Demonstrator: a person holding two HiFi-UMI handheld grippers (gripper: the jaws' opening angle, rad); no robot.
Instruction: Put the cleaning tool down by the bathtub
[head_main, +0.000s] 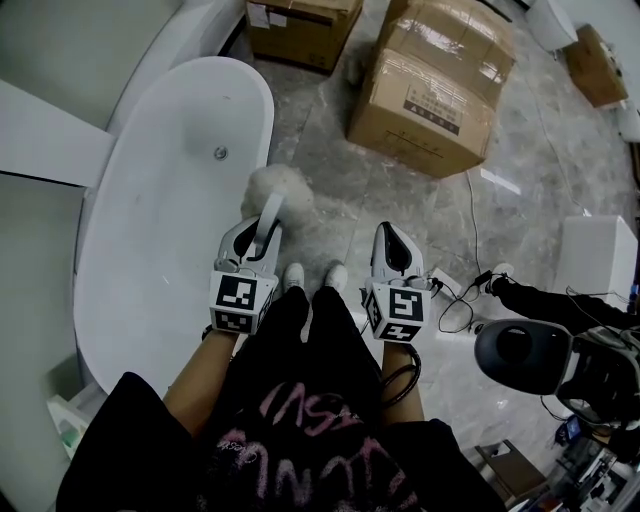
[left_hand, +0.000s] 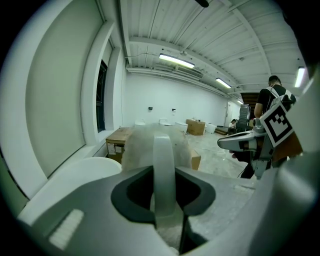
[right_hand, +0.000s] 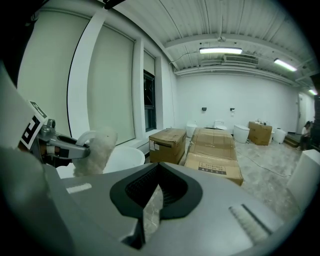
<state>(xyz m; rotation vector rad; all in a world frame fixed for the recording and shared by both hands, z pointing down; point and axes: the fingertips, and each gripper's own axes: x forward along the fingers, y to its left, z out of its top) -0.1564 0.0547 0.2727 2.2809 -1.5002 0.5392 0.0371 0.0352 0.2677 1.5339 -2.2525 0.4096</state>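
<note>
Head view alone shows the bathtub (head_main: 170, 230) whole; left gripper view alone shows a person (left_hand: 266, 102) standing far off. Left gripper (head_main: 256, 232) clamped on the cleaning tool (head_main: 277, 192) handle, fluffy head in the air just beside the bathtub's rim. Right gripper (head_main: 391, 243) jaws together, nothing between. Cardboard boxes (head_main: 432, 88) on the floor past the bathtub's far end.

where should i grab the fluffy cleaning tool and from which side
Grip the cleaning tool by its white handle, coming from the end opposite the fluffy head. The handle is a narrow strip that fits between two jaws; the bulky, soft head would likely squash. The left hand-held gripper is shut on the handle this way, head pointing forward.
</note>
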